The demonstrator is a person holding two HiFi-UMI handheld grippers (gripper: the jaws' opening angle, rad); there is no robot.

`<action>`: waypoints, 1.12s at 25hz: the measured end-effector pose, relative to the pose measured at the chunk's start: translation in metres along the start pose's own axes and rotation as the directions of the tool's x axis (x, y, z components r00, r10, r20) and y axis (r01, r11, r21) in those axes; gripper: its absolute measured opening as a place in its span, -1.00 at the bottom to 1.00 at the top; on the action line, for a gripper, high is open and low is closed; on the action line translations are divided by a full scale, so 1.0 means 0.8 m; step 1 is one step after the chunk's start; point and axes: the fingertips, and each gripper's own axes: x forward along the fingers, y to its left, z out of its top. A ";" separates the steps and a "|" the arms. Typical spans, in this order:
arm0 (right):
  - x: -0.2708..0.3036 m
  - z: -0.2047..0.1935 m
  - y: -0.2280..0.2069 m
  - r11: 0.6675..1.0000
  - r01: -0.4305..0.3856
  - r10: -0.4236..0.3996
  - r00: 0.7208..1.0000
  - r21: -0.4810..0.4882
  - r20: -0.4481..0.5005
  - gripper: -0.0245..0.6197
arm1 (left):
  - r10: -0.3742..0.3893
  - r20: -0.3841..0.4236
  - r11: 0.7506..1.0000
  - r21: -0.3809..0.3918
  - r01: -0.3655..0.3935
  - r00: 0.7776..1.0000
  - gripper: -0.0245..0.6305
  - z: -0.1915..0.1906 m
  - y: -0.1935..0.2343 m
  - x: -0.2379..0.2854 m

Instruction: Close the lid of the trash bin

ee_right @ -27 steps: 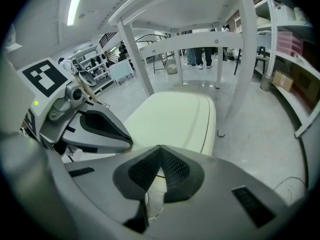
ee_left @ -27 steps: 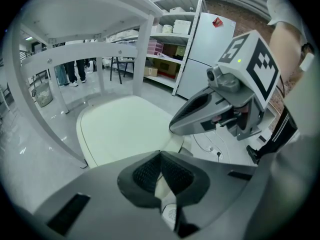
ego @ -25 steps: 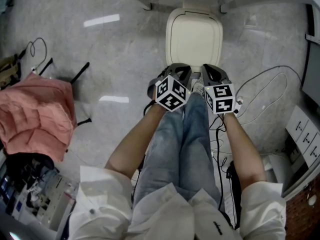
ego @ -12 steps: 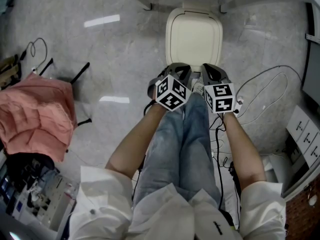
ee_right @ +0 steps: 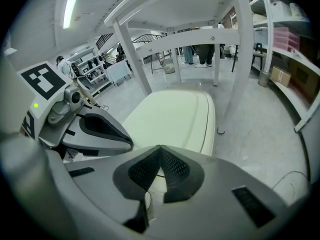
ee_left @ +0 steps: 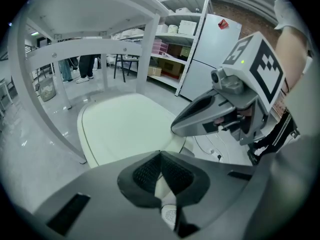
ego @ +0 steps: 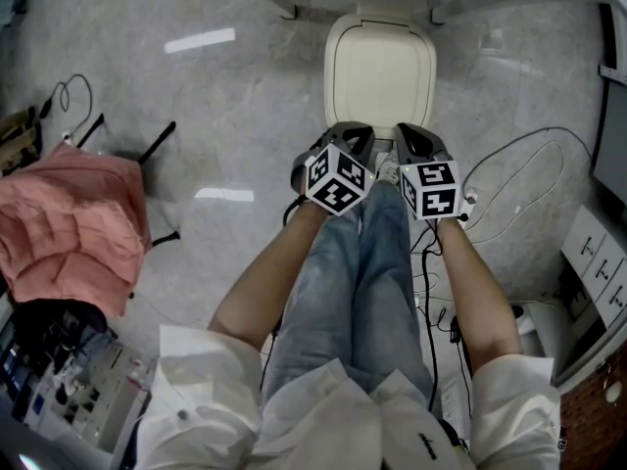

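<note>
head view, bin: the cream trash bin lid (ego: 380,67) lay flat and shut over its bin on the grey floor (ego: 225,96), between the legs of a white frame (ego: 277,0).
head view, tongs: the left gripper (ego: 350,133) and right gripper (ego: 412,133) hung side by side at the lid's near edge, pointing down at it; whether they touched it could not be told.
head view, surroundings: a pink cloth (ego: 69,228) lay well off to the left.
left gripper view, jaws: clenched, the ribbed pads meeting at the tips with nothing caught between them.
left gripper view, bin: the lid spread just beyond the tips, with the right gripper alongside at the right.
right gripper view, jaws: clenched tight on nothing.
right gripper view, bin: the lid lay flat just past the tips under the white frame, the left gripper beside it at the left, and shelves (ee_right: 287,39) stood at the right.
</note>
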 end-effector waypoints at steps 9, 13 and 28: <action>-0.001 0.000 -0.002 0.999 -0.002 0.002 1.000 0.038 0.005 -0.87 | 0.005 -0.001 1.000 -0.010 -0.005 1.000 -0.85 0.001 0.000 0.001; -0.001 -0.001 -0.001 0.999 -0.002 0.002 1.000 0.040 0.003 -0.87 | 0.005 0.001 1.000 -0.015 -0.005 1.000 -0.85 0.000 -0.001 0.001; -0.019 0.020 0.009 0.990 0.005 -0.011 0.999 0.143 0.041 -0.87 | 0.031 0.099 0.996 -0.082 -0.023 0.995 -0.85 0.027 0.005 -0.023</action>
